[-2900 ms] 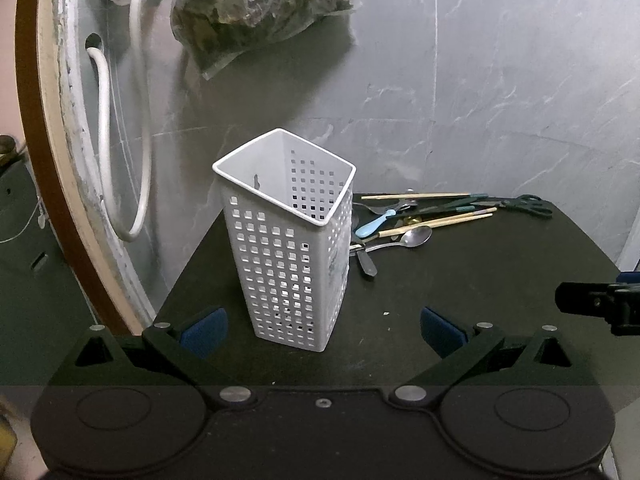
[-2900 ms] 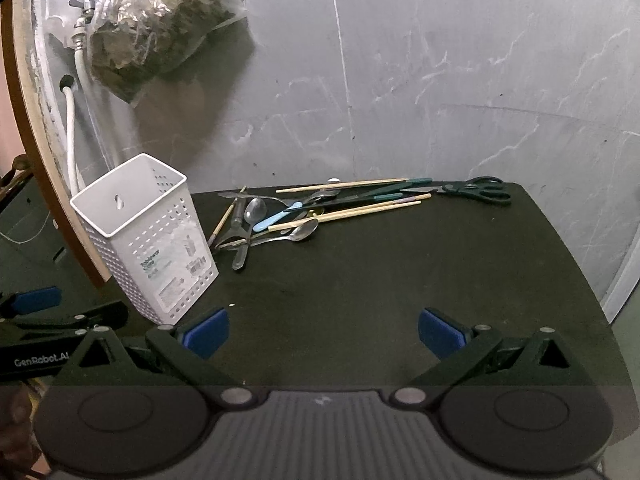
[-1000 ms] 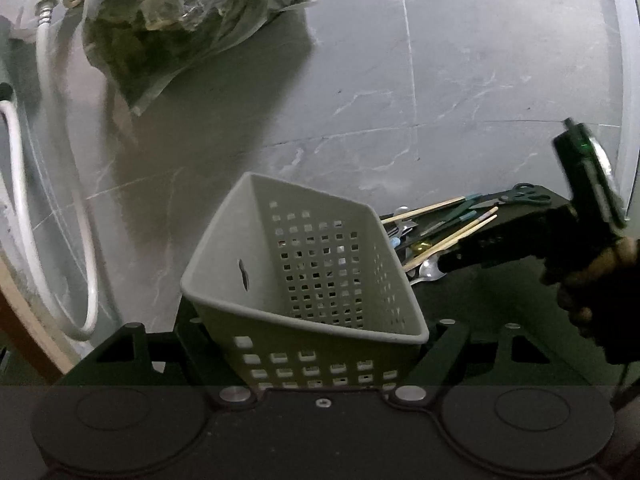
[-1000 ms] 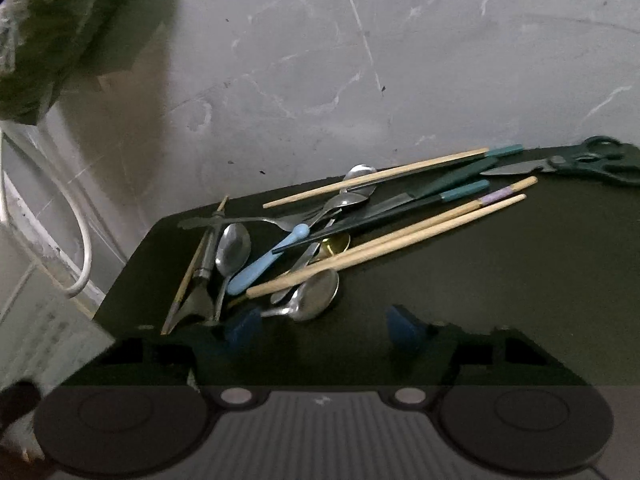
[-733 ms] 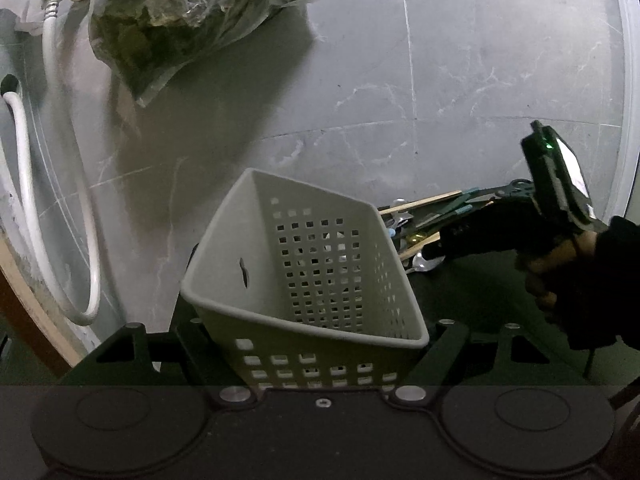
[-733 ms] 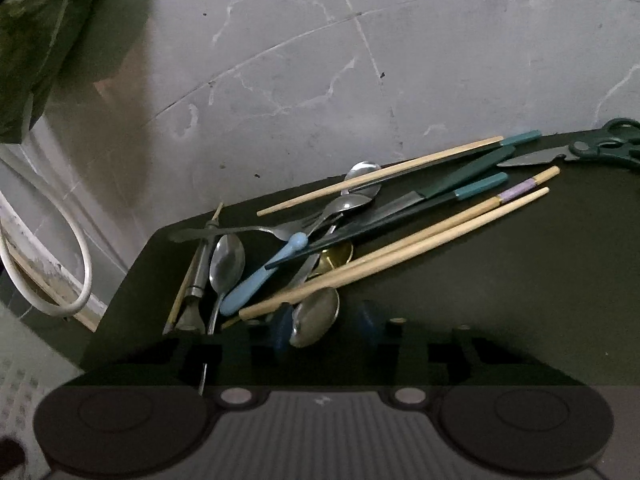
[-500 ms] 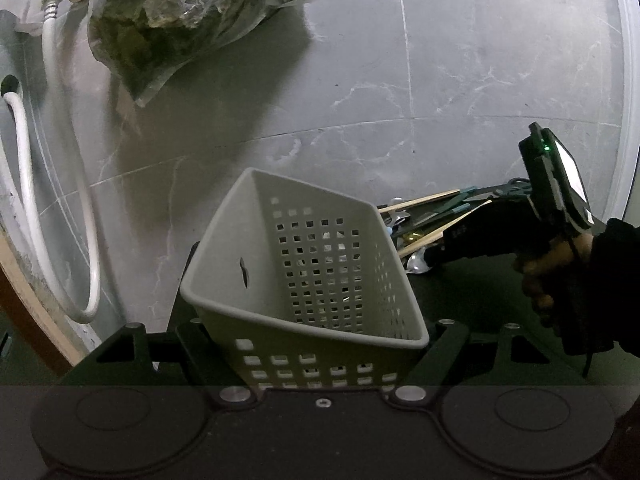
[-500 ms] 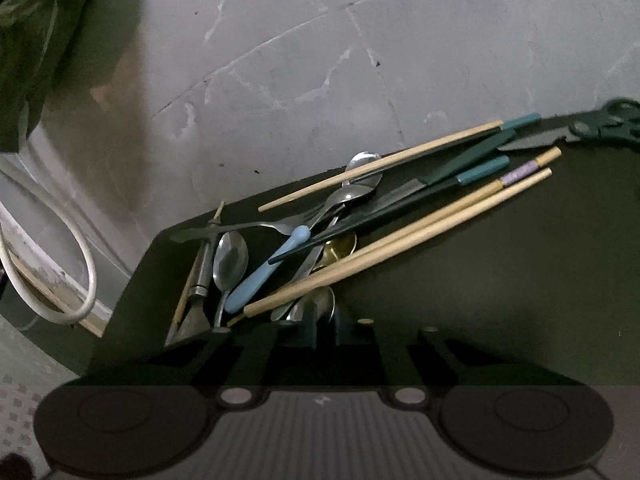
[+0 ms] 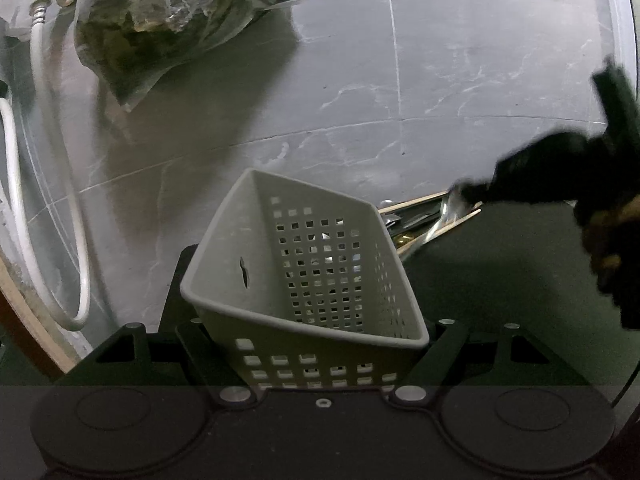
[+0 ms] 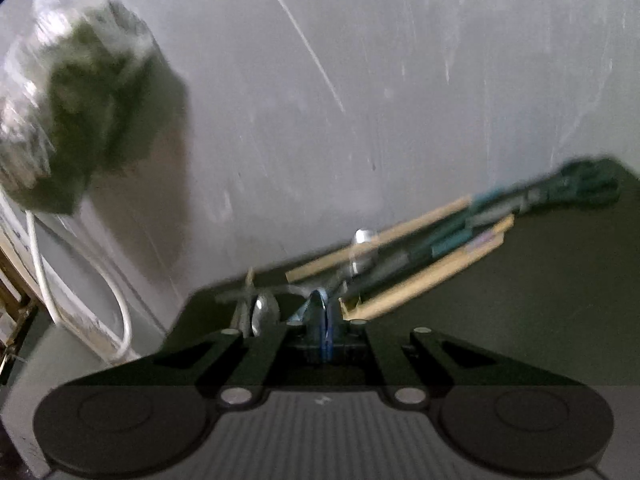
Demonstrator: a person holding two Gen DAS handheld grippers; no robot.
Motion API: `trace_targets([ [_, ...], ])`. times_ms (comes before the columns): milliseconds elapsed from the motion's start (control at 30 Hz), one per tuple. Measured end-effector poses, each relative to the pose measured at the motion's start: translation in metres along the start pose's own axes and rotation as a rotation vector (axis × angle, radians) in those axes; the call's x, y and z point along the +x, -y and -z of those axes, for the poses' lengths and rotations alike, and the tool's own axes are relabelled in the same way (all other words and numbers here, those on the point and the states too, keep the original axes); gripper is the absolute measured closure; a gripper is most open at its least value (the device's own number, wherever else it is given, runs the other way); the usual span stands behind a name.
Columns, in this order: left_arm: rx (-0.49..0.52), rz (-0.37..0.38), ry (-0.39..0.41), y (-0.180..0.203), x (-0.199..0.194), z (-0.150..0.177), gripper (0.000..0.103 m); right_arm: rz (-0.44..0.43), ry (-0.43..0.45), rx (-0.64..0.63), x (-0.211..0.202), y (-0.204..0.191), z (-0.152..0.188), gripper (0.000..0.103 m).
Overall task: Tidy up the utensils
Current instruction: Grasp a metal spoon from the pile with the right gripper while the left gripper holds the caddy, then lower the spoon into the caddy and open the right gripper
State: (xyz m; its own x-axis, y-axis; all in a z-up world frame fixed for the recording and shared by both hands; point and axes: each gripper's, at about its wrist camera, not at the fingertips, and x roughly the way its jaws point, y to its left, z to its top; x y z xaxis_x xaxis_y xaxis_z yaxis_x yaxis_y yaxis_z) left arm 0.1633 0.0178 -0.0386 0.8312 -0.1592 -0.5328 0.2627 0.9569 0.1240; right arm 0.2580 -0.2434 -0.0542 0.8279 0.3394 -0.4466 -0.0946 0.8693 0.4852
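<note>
**Spoon gripped at the pile as basket is held tilted**

A white perforated basket point(image 9: 308, 276) is clamped between the jaws of the left gripper point(image 9: 316, 344), its open mouth tipped up and away toward the grey marbled wall point(image 9: 400, 80). The basket is seen close to the camera, at the near left of the black bench point(image 9: 500, 264).

The jaws of the right gripper point(image 10: 325, 330) have just been closing and are now pressed together on a metal spoon point(image 9: 442, 220); in the left wrist view the spoon hangs slanted from the gripper's tip, just above the pile. In the right wrist view, which is blurred, only a thin edge is seen between the blue pads point(image 10: 322, 320).

The other utensils are left heaped at the back of the bench against the wall: wooden chopsticks point(image 10: 420, 280), teal-handled pieces point(image 10: 452, 240), another spoon point(image 10: 264, 310) and dark scissors point(image 10: 584, 184) at the far right end. A plastic bag point(image 9: 172, 16) of dark contents and a white hose point(image 9: 24, 208) are seen on the wall at left.
</note>
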Motion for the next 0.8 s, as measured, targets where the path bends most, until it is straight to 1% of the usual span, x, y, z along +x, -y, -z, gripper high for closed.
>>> trace_targets([
  [100, 0.004, 0.007, 0.001, 0.0, 0.001, -0.001, 0.025, -0.011, 0.077, -0.048, -0.023, -0.013, -0.016, 0.102],
  [200, 0.009, 0.012, 0.001, 0.0, 0.001, -0.001, 0.025, -0.05, 0.143, -0.119, -0.044, -0.034, -0.035, 0.102],
  [300, 0.011, 0.018, 0.0, 0.0, 0.002, -0.002, 0.025, -0.123, 0.208, -0.228, -0.065, -0.062, -0.046, 0.102],
  [400, 0.014, 0.024, -0.001, -0.002, 0.001, -0.001, 0.025, -0.184, 0.239, -0.336, -0.076, -0.089, -0.049, 0.102],
  [500, 0.017, 0.028, -0.001, -0.003, 0.001, -0.001, 0.025, -0.24, 0.247, -0.436, -0.08, -0.113, -0.045, 0.102],
  [533, 0.018, 0.029, 0.0, -0.003, 0.001, -0.001, 0.025, -0.256, 0.237, -0.472, -0.078, -0.121, -0.043, 0.102],
  [700, 0.023, 0.032, 0.001, -0.003, 0.002, -0.002, 0.025, -0.29, 0.181, -0.618, -0.072, -0.148, -0.021, 0.102],
  [800, 0.029, 0.033, 0.002, -0.003, 0.002, -0.001, 0.025, -0.284, 0.141, -0.682, -0.063, -0.16, -0.012, 0.102],
])
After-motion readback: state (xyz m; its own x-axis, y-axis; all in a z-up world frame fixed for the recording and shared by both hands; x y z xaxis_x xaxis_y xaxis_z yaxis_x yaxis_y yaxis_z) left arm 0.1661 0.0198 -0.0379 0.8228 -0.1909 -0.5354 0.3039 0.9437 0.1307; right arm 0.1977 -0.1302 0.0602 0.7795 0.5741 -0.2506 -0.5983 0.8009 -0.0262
